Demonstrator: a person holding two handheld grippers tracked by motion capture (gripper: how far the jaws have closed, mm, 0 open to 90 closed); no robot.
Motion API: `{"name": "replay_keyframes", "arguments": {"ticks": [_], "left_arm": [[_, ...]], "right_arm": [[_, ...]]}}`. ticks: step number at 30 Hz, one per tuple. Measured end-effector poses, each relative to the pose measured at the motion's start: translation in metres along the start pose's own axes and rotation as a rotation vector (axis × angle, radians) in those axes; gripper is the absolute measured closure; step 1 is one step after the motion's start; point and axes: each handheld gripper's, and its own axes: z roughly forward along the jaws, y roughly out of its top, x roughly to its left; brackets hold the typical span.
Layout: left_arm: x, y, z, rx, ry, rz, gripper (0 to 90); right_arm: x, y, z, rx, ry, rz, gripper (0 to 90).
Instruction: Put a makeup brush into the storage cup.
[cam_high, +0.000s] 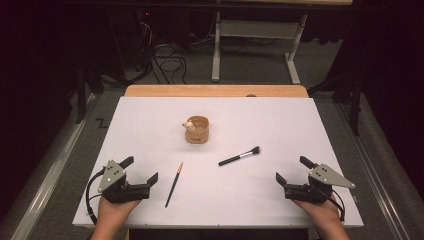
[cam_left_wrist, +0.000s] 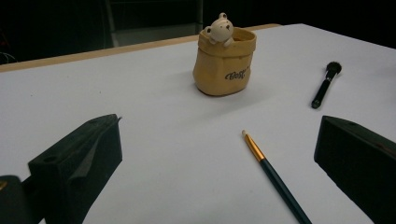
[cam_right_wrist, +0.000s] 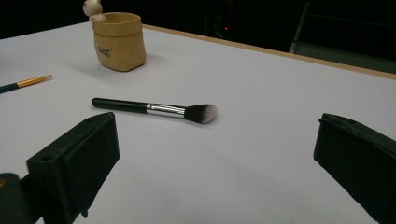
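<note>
Tongs — left tongs (cam_high: 142, 170) released; right tongs (cam_high: 291, 169) released | paintbrush (cam_high: 174, 184), makeup brush (cam_high: 239, 156) between; near edge

Paintbrush (cam_left_wrist: 275, 177) handle cut off by bottom edge; pot (cam_left_wrist: 225, 63) lettering unreadable.

Pot (cam_high: 197, 130) stands behind paintbrush (cam_high: 174, 184) and makeup brush (cam_high: 239, 156).

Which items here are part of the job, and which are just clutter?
In play: thin paintbrush, makeup brush, bear-trimmed tan holder, left gripper, right gripper, both open and apart from everything.
Lying about: cables and table legs on the floor behind.
</note>
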Motion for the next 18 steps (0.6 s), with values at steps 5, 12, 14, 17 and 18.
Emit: {"name": "replay_keyframes", "arguments": {"ticks": [5, 12, 14, 17, 18], "left_arm": [[0.0015, -0.0004, -0.0005, 0.003, 0.001, -0.01, 2.2], [0.0039, -0.0014, -0.0006, 0.008, 0.01, -0.033, 2.3], [0.0043, -0.0016, -0.0006, 0.012, 0.013, -0.033, 2.3], [0.0049, -0.0016, -0.0002, 0.026, 0.019, -0.034, 2.3], [0.005, -0.0016, 0.0, 0.028, 0.02, -0.036, 2.3]], "right_arm": [[0.0001, -0.0009, 0.0004, 0.004, 0.0, 0.003, 1.0], [0.0007, -0.0019, 0.0004, 0.011, -0.005, -0.006, 0.8], [0.001, -0.0024, 0.0008, 0.014, -0.002, -0.004, 0.7], [0.0011, -0.0031, 0.0016, 0.02, -0.003, -0.01, 0.4], [0.001, -0.0035, 0.002, 0.022, -0.002, -0.01, 0.4]]}}
